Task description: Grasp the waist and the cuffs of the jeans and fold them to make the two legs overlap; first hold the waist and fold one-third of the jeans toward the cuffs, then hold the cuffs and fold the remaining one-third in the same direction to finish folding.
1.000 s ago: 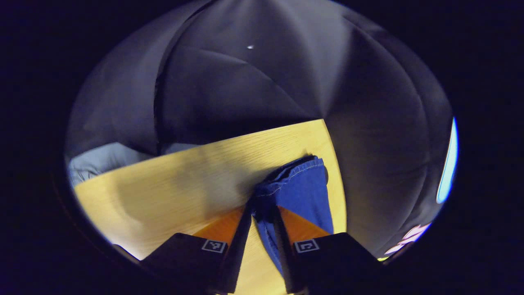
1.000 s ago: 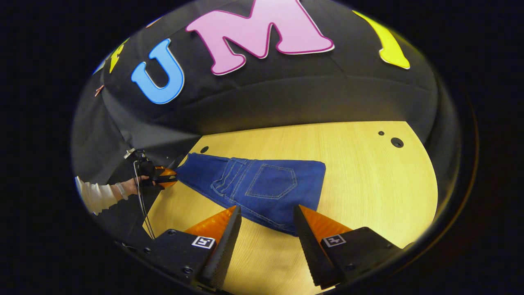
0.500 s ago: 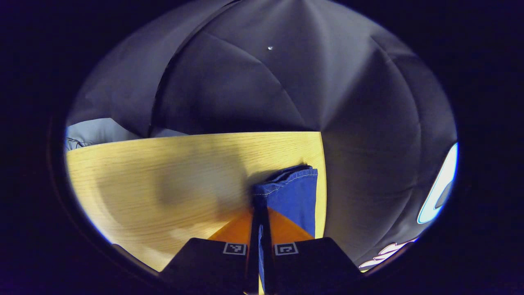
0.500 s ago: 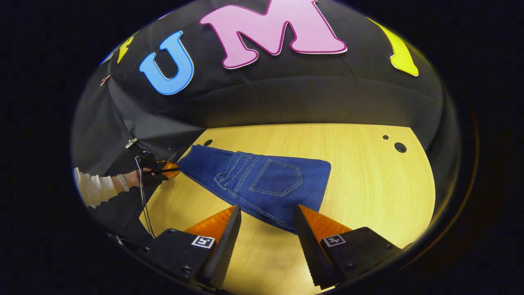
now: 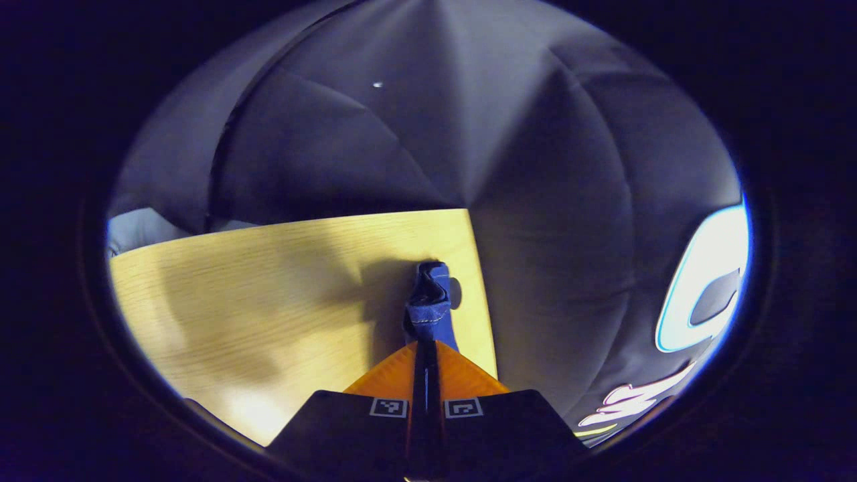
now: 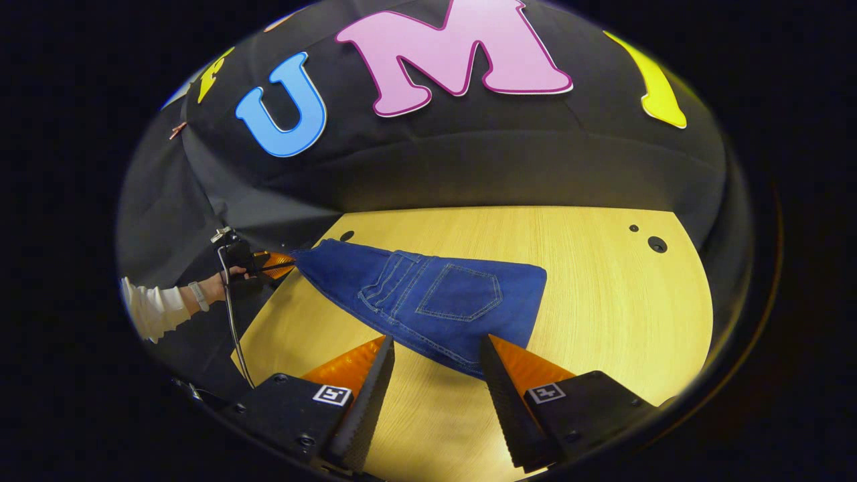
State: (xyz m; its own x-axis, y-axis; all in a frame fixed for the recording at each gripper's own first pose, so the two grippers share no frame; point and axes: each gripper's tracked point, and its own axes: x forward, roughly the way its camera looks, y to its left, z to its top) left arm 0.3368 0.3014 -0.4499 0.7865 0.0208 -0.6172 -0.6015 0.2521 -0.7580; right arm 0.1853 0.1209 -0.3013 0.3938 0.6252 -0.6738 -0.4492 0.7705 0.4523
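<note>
Since a second ago, our left gripper (image 5: 424, 348) has gone from jaws apart around the cuffs (image 5: 428, 301) to fingers clamped together on them, and the bunched hem now stands up just ahead of the fingertips near the table's (image 5: 268, 281) far edge. Our right gripper (image 6: 435, 361) has barely shifted; its fingers stay apart, hovering just short of the near edge of the jeans (image 6: 435, 301), holding nothing.

In the right gripper view the jeans lie flat on the table, back pocket up, with the cuff end drawn to a point at the left gripper (image 6: 271, 262), held by a hand (image 6: 221, 288) with a light sleeve.

We judge the legs already overlap and the waist already lies folded in, so the cuff fold seems to be the step in hand. To do it well, we lift the cuffs only enough to clear the cloth, carry them straight along the legs over the pocket side, and keep the edges square. Our right gripper can pin the near edge if the stack slides.
</note>
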